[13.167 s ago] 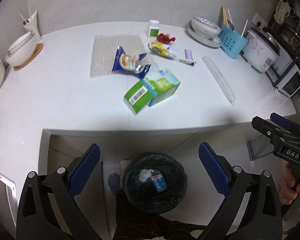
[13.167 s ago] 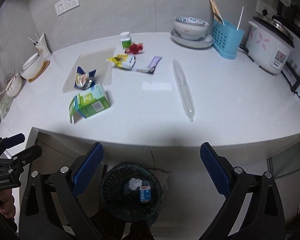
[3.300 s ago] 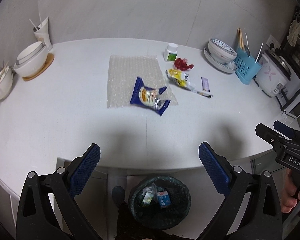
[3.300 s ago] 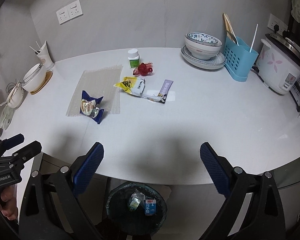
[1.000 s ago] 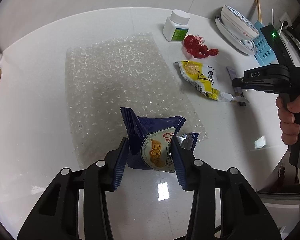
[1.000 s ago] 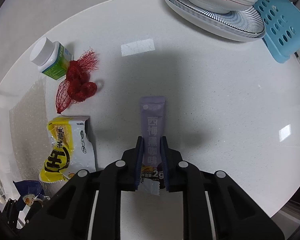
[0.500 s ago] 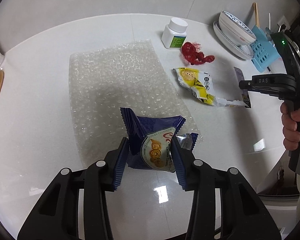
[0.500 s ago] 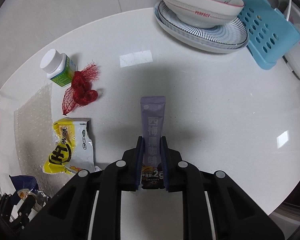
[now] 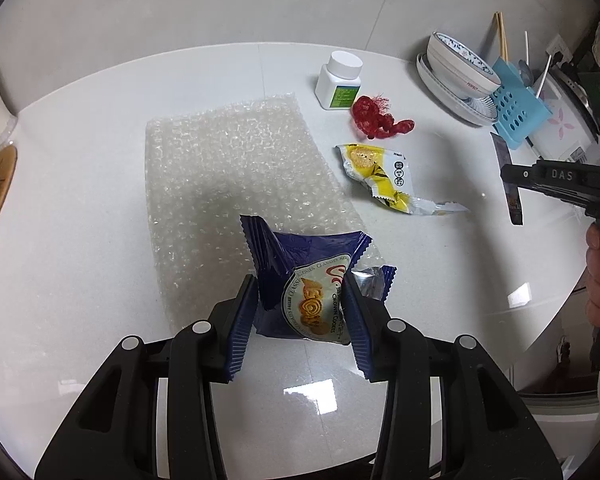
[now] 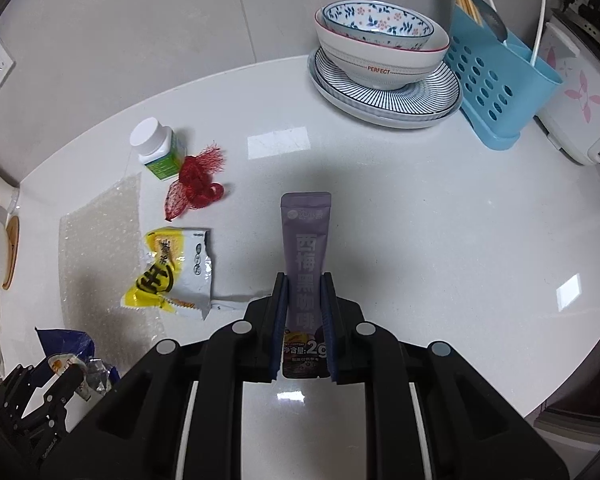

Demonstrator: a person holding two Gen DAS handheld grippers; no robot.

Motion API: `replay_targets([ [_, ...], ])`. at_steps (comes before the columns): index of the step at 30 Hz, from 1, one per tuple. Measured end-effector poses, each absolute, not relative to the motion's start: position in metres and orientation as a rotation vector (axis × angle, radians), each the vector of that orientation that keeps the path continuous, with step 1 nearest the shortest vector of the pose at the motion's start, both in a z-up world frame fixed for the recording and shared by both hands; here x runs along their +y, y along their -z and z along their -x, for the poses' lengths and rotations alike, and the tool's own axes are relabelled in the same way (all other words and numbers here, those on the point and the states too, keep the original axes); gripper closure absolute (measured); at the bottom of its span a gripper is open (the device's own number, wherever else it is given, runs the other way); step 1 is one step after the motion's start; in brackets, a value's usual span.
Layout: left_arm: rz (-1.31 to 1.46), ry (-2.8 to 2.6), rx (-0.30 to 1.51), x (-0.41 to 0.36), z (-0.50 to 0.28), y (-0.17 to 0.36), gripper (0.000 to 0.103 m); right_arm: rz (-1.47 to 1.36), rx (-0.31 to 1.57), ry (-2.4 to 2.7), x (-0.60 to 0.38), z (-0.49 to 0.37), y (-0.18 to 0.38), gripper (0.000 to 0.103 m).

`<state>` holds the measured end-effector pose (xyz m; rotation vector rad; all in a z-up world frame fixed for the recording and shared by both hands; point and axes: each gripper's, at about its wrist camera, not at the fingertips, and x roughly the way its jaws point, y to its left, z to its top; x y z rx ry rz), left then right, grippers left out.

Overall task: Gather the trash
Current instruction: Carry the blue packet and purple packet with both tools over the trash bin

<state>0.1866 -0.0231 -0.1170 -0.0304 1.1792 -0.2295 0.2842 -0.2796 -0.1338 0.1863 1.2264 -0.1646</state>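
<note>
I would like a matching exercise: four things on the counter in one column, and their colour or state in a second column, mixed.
Things:
1. cookie wrapper
2. purple sachet
3. red net
4. yellow wrapper

States:
A. lying beside the white bottle
B. held in the right gripper
C. held in the left gripper
D. lying flat, torn open

Pairs: 1-C, 2-B, 3-A, 4-D

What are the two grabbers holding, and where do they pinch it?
The left gripper pinches the blue cookie wrapper across its lower middle. The right gripper pinches the purple sachet by its long edges near the bottom end.
</note>
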Motion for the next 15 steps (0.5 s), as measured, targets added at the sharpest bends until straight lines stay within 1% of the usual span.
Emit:
replay_targets([
  [15,0.019,0.209,1.14,-0.03,-0.161,0.098,0.061,-0.195,1.171,0.104,-0.281,-0.242,0.106,0.087],
])
